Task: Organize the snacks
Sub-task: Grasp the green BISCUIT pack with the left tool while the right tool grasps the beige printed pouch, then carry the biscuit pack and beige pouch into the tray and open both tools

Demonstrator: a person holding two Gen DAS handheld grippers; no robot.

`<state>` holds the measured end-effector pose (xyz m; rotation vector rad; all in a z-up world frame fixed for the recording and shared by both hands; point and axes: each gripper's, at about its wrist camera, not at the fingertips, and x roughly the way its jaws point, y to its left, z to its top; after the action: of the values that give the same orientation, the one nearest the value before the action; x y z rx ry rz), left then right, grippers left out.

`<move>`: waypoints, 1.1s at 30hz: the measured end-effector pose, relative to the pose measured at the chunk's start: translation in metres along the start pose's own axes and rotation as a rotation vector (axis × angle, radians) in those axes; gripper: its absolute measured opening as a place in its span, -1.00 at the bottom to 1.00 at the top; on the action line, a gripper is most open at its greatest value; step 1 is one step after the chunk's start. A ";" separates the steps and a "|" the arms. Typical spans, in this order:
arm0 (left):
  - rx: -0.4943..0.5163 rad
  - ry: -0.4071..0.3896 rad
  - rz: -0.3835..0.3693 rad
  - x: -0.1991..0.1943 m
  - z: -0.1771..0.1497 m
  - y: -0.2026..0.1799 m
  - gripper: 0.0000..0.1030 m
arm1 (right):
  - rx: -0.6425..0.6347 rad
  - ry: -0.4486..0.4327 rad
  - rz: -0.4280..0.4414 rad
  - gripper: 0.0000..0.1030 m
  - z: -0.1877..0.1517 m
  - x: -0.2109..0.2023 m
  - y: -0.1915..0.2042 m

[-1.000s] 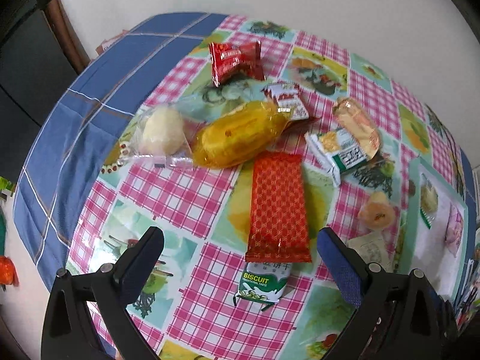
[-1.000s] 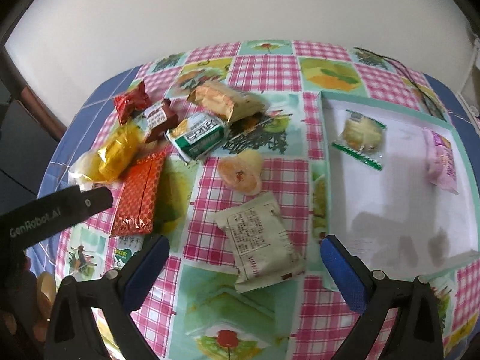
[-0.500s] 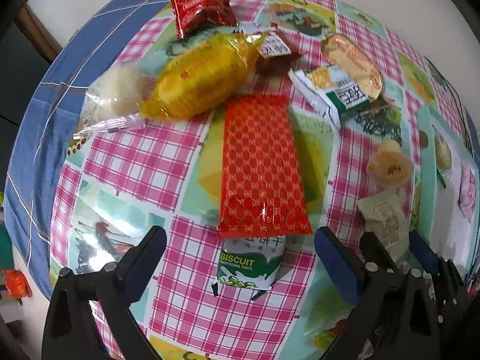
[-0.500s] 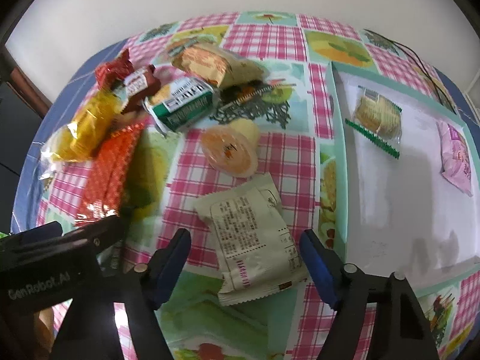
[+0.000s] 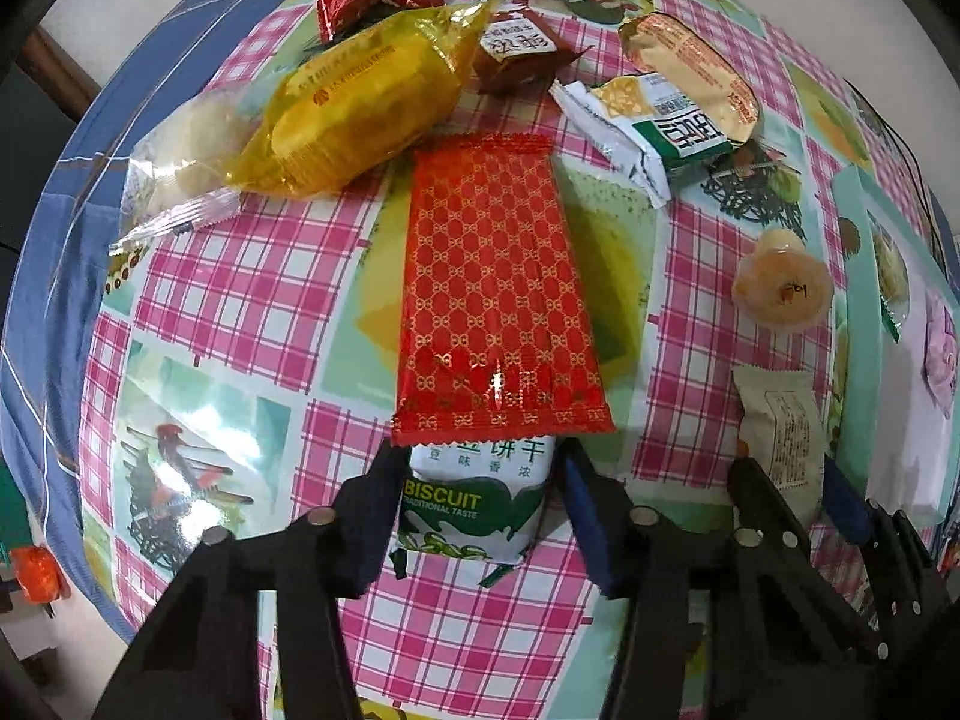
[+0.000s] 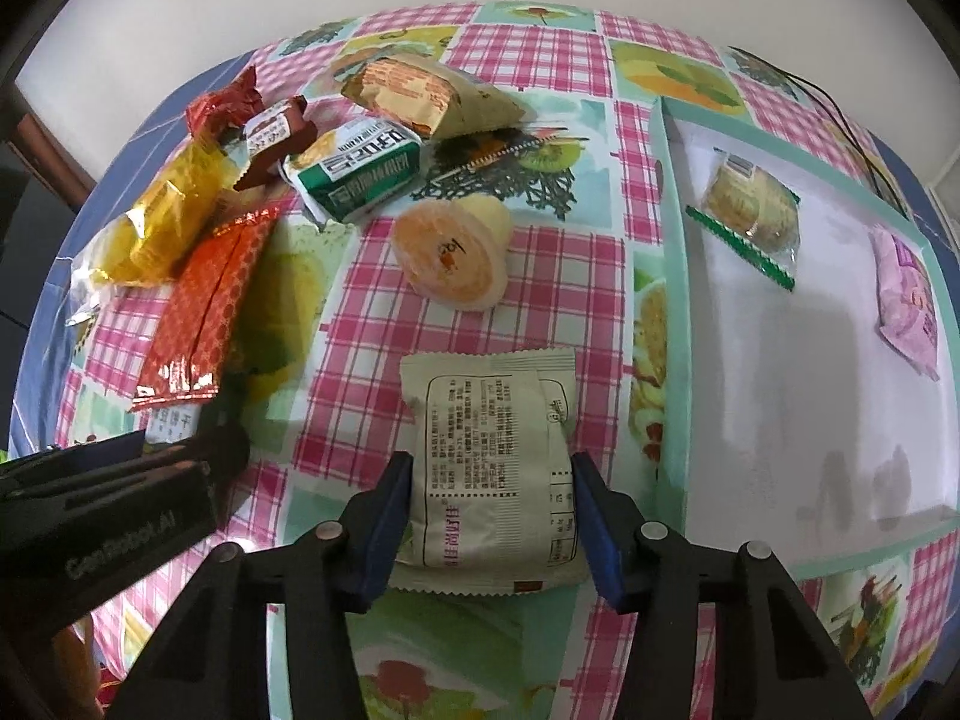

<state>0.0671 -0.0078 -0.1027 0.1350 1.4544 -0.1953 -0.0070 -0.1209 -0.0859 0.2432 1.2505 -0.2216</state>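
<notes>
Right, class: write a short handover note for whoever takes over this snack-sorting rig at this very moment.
Left tool: jaws closing around the green-and-white biscuit pack, partly under the red patterned packet.
Right tool: jaws closing around the beige packet.
Done: a clear-wrapped round cake and a pink packet lie in the white tray.
Left: both packs, the jelly cup and the remaining pile.

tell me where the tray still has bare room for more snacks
The white tray is bare across its near half, below the round biscuit pack and left of the pink packet. The far left of the tablecloth is crowded.
</notes>
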 end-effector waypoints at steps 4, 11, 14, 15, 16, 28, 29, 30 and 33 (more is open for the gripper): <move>0.013 -0.007 -0.007 -0.001 -0.002 -0.002 -0.19 | 0.001 0.007 -0.006 0.06 -0.008 -0.003 0.000; -0.006 -0.005 -0.053 -0.001 -0.004 -0.004 -0.20 | 0.034 0.029 0.011 0.06 -0.015 -0.006 -0.008; -0.005 -0.002 -0.080 -0.005 -0.005 -0.004 -0.20 | 0.051 0.030 0.020 0.05 -0.015 -0.009 -0.012; -0.005 -0.002 -0.092 -0.007 -0.007 -0.006 -0.20 | 0.057 0.027 0.022 0.05 -0.015 -0.011 -0.014; -0.003 -0.002 -0.100 -0.008 -0.009 -0.008 -0.20 | 0.061 0.024 0.024 0.05 -0.012 -0.011 -0.017; 0.030 -0.031 -0.157 -0.024 -0.017 -0.035 -0.20 | 0.091 -0.024 0.039 0.05 -0.007 -0.037 -0.038; 0.031 -0.034 -0.163 -0.027 -0.017 -0.039 -0.20 | 0.093 -0.027 0.045 0.05 -0.007 -0.038 -0.040; 0.033 -0.040 -0.173 -0.029 -0.018 -0.041 -0.20 | 0.092 -0.031 0.048 0.05 -0.006 -0.040 -0.042; 0.039 -0.060 -0.193 -0.041 -0.019 -0.052 -0.20 | 0.085 -0.053 0.049 0.06 -0.003 -0.046 -0.040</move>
<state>0.0336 -0.0529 -0.0627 0.0195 1.4045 -0.3822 -0.0356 -0.1563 -0.0451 0.3390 1.1825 -0.2380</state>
